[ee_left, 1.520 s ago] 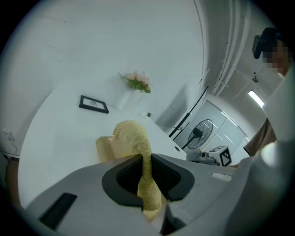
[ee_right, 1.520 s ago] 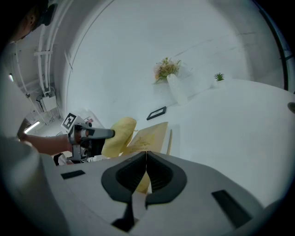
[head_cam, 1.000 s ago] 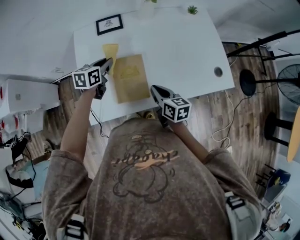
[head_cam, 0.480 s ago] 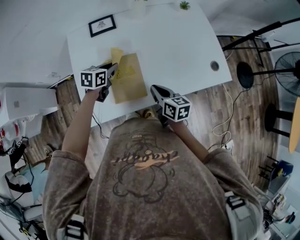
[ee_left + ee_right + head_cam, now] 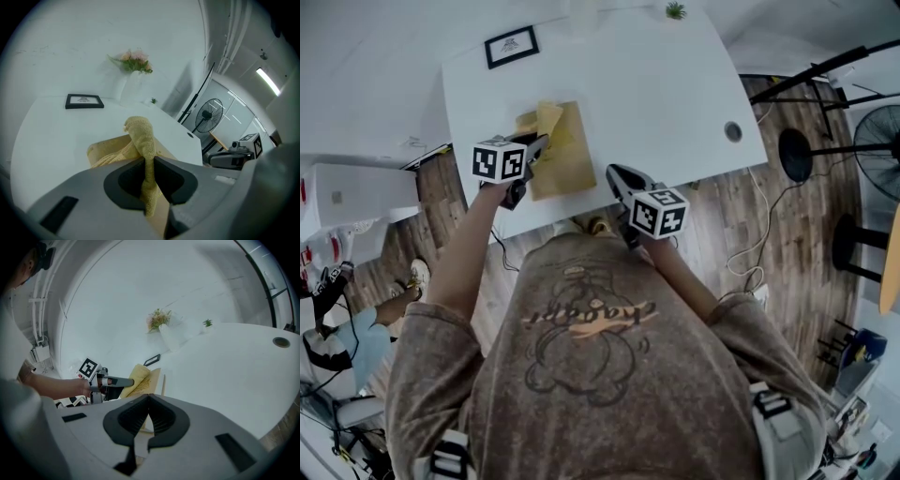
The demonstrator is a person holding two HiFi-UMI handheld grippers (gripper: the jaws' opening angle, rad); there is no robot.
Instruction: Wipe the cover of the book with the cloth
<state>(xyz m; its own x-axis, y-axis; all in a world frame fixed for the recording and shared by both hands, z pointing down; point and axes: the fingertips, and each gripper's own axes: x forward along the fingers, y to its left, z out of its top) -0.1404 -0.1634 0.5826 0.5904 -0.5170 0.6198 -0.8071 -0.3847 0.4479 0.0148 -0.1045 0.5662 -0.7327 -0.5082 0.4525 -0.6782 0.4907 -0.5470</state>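
Jaws of the left gripper (image 5: 539, 145) (image 5: 149, 161) pinch a fold of the yellow cloth (image 5: 546, 120) (image 5: 140, 133) (image 5: 137, 376), while the jaws of the right gripper (image 5: 614, 172) (image 5: 149, 401) are pressed together with nothing between them

A white table (image 5: 656, 94) (image 5: 47, 140) (image 5: 225, 380) fills the upper part of the head view, set on a wood floor (image 5: 787, 244), with a person in a brown printed shirt (image 5: 591, 356) standing at its 6 o'clock edge. A standing fan (image 5: 877, 141) (image 5: 208, 115) is off the table at 3 o'clock.

The tan book (image 5: 567, 159) (image 5: 101, 150) (image 5: 152, 378) lies flat and closed at about 7 o'clock from the table's centre, near the person. The left gripper comes in over the book's 9 o'clock edge; the right gripper hovers just off the book's 4 o'clock corner, at the table's near edge.

The cloth is bunched, rising out of the left jaws and heaped over the book's 11 o'clock corner, where its loose part appears to rest on the cover.

A black picture frame (image 5: 511, 45) (image 5: 84, 101) (image 5: 152, 360) lies at the table's 10 o'clock corner. A white vase of flowers (image 5: 132, 84) (image 5: 166, 333) stands at 12 o'clock, a small green plant (image 5: 675, 11) (image 5: 207, 323) at 1 o'clock, and a round cable hole (image 5: 732, 131) (image 5: 281, 341) at 4 o'clock
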